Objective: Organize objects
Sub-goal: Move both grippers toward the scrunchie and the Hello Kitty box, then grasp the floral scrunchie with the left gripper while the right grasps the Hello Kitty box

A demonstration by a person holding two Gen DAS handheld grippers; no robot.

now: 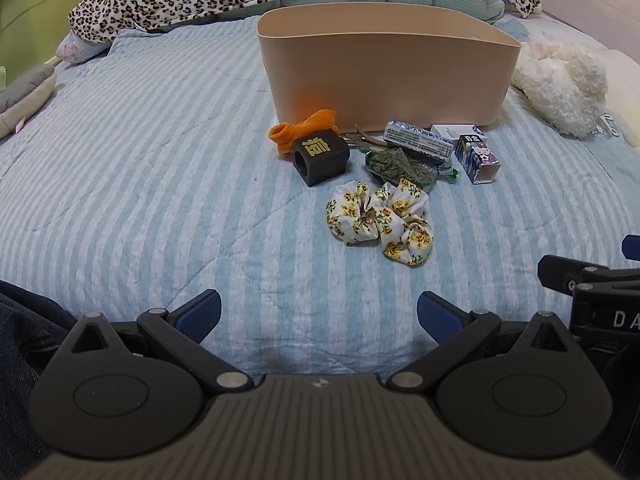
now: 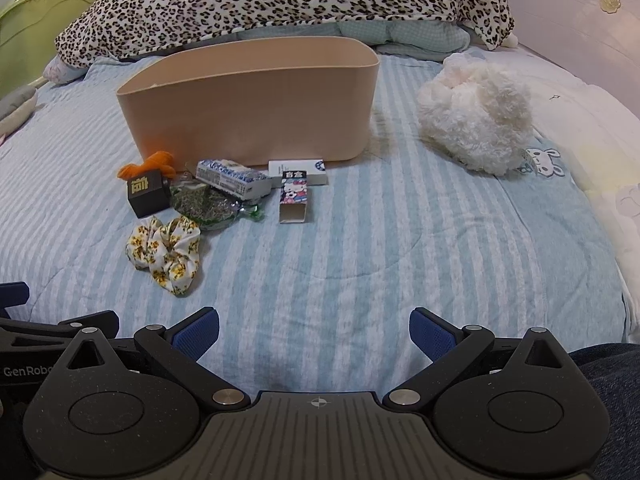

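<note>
On the striped bed, both grippers' jaws gape empty; the floral scrunchie (image 1: 380,222) could snag, dragging the herb packet (image 1: 402,168) along.

"GenRobo" on the left gripper (image 2: 24,370), "DA" on the right gripper (image 1: 612,318)

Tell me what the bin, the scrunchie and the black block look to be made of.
Bin: likely matte plastic; smooth, seamless beige walls with rounded corners.
Scrunchie: thin woven fabric, slightly shiny; gathered ruffles with a yellow floral print.
Black block: unclear, perhaps painted wood or plastic; rigid, matte, with a gold character and a round hole.
</note>
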